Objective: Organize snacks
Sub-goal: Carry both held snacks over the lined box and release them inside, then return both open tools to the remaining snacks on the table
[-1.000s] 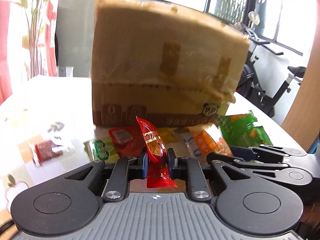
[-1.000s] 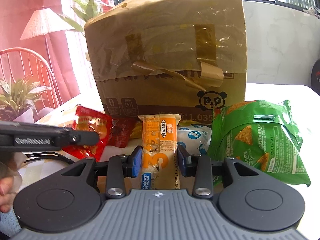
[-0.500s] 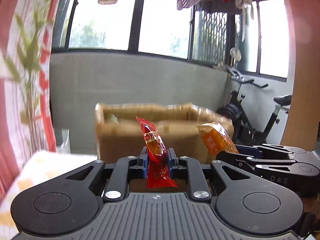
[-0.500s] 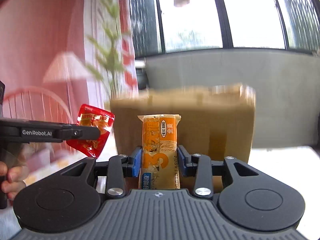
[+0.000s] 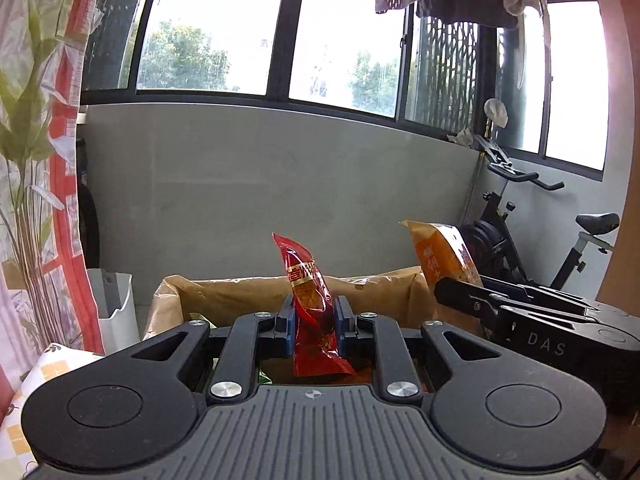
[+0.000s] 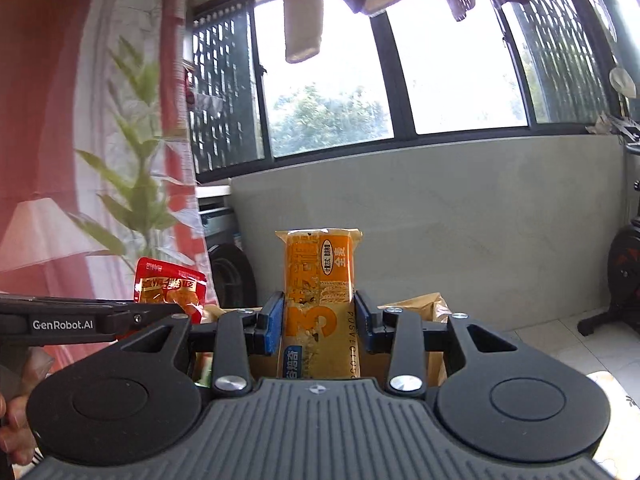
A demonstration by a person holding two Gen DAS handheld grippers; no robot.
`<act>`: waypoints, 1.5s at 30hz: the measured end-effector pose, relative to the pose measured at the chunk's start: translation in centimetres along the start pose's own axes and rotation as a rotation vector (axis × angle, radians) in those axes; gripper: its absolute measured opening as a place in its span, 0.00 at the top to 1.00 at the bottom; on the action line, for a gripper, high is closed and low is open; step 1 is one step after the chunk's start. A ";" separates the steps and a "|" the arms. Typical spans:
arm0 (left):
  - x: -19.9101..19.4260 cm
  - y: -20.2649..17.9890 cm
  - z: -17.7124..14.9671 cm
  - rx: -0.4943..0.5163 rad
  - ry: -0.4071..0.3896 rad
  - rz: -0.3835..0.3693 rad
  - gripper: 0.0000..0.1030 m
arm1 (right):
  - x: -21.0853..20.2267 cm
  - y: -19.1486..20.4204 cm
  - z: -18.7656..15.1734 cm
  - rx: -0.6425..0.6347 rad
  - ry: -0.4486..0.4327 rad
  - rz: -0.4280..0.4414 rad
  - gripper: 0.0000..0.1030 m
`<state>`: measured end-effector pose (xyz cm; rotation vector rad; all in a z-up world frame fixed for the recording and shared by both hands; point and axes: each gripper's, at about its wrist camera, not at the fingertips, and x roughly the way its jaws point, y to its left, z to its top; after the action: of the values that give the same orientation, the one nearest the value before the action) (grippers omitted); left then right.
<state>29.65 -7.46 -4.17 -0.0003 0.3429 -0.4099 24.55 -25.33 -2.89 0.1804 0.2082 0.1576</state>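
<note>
My left gripper [image 5: 313,326] is shut on a slim red snack packet [image 5: 310,304] that stands upright between its blue pads. My right gripper [image 6: 319,322] is shut on an orange snack bar [image 6: 320,304], also upright. Both hang above the open top of a brown cardboard box [image 5: 248,296], whose rim shows just beyond the fingers. In the left wrist view the right gripper [image 5: 452,290] reaches in from the right with the orange snack bar [image 5: 442,256]. In the right wrist view the left gripper [image 6: 176,314] comes in from the left with the red snack packet [image 6: 170,286].
A grey wall under dark-framed windows stands behind the box. A white bin [image 5: 114,308] and a red-and-white curtain [image 5: 60,184] are at the left, an exercise bike [image 5: 560,248] at the right. A patterned tablecloth [image 5: 24,392] shows at the lower left. Something green [image 6: 204,368] lies inside the box.
Both grippers have risen with their snacks from the table in front of the box to above its open top. The snacks on the table have dropped out of view.
</note>
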 end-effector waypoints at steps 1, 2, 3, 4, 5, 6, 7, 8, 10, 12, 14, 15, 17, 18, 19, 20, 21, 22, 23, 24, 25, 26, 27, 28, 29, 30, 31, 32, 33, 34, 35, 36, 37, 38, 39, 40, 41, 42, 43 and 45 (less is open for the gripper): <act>0.6 -0.1 0.0 0.003 0.011 0.005 0.81 | 0.5 -0.2 -0.2 -0.002 0.013 -0.008 0.62; 1.1 -0.2 0.0 0.009 0.018 0.014 0.80 | 0.9 -0.3 -0.4 -0.002 0.028 -0.013 0.62; 1.5 -0.3 -0.1 0.015 0.027 0.025 0.80 | 1.3 -0.4 -0.6 -0.001 0.043 -0.022 0.62; 1.8 -0.5 -0.2 0.016 0.035 0.034 0.80 | 1.5 -0.6 -0.8 0.003 0.057 -0.033 0.62; 1.9 -0.5 -0.3 0.012 0.045 0.035 0.72 | 1.6 -0.8 -1.1 0.009 0.072 -0.042 0.61; 2.0 -0.4 -0.4 0.003 0.052 0.029 0.59 | 1.7 -1.0 -1.2 0.020 0.088 -0.045 0.59; 1.8 -0.1 -0.6 -0.010 0.054 0.023 0.54 | 1.7 -1.2 -1.4 0.028 0.094 -0.035 0.57; 1.5 0.0 -0.8 -0.019 0.056 0.025 0.49 | 1.4 -1.4 -1.4 0.031 0.095 -0.016 0.55; 1.2 0.4 -1.1 -0.030 0.066 0.042 0.49 | 0.6 -1.4 -1.6 0.021 0.094 0.004 0.48; 0.6 0.7 -1.3 -0.032 0.072 0.043 0.49 | -0.3 -1.3 -1.6 0.016 0.091 0.010 0.48; -0.3 0.9 -1.4 -0.021 0.068 0.043 0.48 | -1.0 -1.1 -1.6 0.023 0.083 0.019 0.48; -0.8 0.9 -1.4 -0.013 0.064 0.043 0.48 | -1.5 -1.1 -1.7 0.025 0.076 0.022 0.48; -1.9 1.2 -1.3 0.001 0.057 0.039 0.48 | -2.5 -0.7 -1.9 0.017 0.060 0.031 0.48; -2.6 1.3 -1.3 0.008 0.052 0.038 0.48 | -2.9 -0.6 -2.1 0.011 0.057 0.035 0.48; -3.4 1.5 -1.3 0.014 0.047 0.036 0.48 | -3.5 -0.3 -2.3 0.005 0.051 0.038 0.48; -4.1 1.8 -1.3 0.018 0.045 0.035 0.48 | -4.0 -0.1 -2.6 0.000 0.046 0.040 0.48; -4.9 2.1 -1.5 0.019 0.042 0.033 0.48 | -4.5 0.1 -2.8 -0.003 0.041 0.043 0.48; -5.7 2.4 -1.6 0.019 0.042 0.030 0.48 | -5.0 0.4 -2.9 -0.004 0.035 0.045 0.48; -6.5 2.8 -1.9 0.021 0.046 0.028 0.48 | -5.6 0.7 -3.1 -0.005 0.028 0.047 0.48; -7.2 3.3 -2.1 0.022 0.052 0.027 0.48 | -6.1 0.9 -3.4 -0.007 0.021 0.050 0.48; -8.0 3.9 -2.5 0.023 0.059 0.029 0.48 | -6.6 1.2 -3.7 -0.010 0.015 0.052 0.48; -8.6 4.4 -2.9 0.024 0.065 0.033 0.48 | -7.0 1.5 -4.0 -0.011 0.010 0.055 0.48; -9.2 5.0 -3.3 0.026 0.069 0.038 0.48 | -7.3 1.8 -4.3 -0.009 0.007 0.057 0.48; -9.8 5.8 -3.7 0.028 0.074 0.046 0.48 | -7.6 2.1 -4.8 -0.005 0.008 0.061 0.48; -10.4 6.5 -4.2 0.031 0.078 0.055 0.48 | -7.7 2.3 -5.2 -0.002 0.011 0.064 0.48; -10.8 7.3 -4.7 0.031 0.084 0.065 0.48 | -7.9 2.6 -5.6 0.001 0.014 0.065 0.48; -11.1 8.0 -5.2 0.029 0.092 0.073 0.48 | -8.0 3.0 -6.2 0.001 0.017 0.064 0.48; -11.4 8.8 -5.7 0.021 0.101 0.082 0.48 | -8.1 3.3 -6.7 0.000 0.021 0.064 0.48; -11.6 9.5 -6.3 0.010 0.110 0.089 0.48 | -8.2 3.7 -7.2 0.001 0.024 0.065 0.48; -11.9 10.4 -7.1 -0.005 0.123 0.093 0.48 | -8.3 3.9 -7.8 0.006 0.030 0.068 0.48; -11.9 11.1 -7.8 -0.014 0.136 0.093 0.48 | -8.3 4.2 -8.4 0.015 0.039 0.073 0.48; -11.8 11.8 -8.6 -0.016 0.150 0.093 0.48 | -8.2 4.4 -8.9 0.022 0.052 0.078 0.48; -11.8 12.3 -9.3 -0.009 0.164 0.097 0.48 | -8.0 4.6 -9.6 0.026 0.070 0.087 0.48; -11.7 12.7 -10.0 0.007 0.177 0.101 0.48 | -7.7 4.9 -10.2 0.026 0.091 0.094 0.48; -11.6 13.1 -10.7 0.026 0.188 0.107 0.48 | -7.3 5.2 -10.8 0.020 0.119 0.102 0.48; -11.4 13.4 -11.4 0.039 0.196 0.111 0.48 | -6.8 5.4 -11.3 0.011 0.145 0.109 0.48; -11.3 13.9 -11.9 0.040 0.201 0.112 0.48 | -6.3 5.7 -11.9 0.001 0.168 0.113 0.48; -11.1 14.5 -12.5 0.029 0.208 0.109 0.48 | -5.9 5.9 -12.3 -0.008 0.188 0.115 0.48; -10.9 15.1 -13.1 0.012 0.216 0.104 0.48 | -5.3 6.1 -12.8 -0.016 0.208 0.116 0.48; -10.5 15.9 -13.9 -0.009 0.233 0.100 0.48 | -4.3 6.5 -13.6 -0.034 0.251 0.118 0.48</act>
<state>22.34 12.21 -14.94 0.0564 0.5724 -0.3092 16.55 -17.52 -13.91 0.1387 0.4448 0.3016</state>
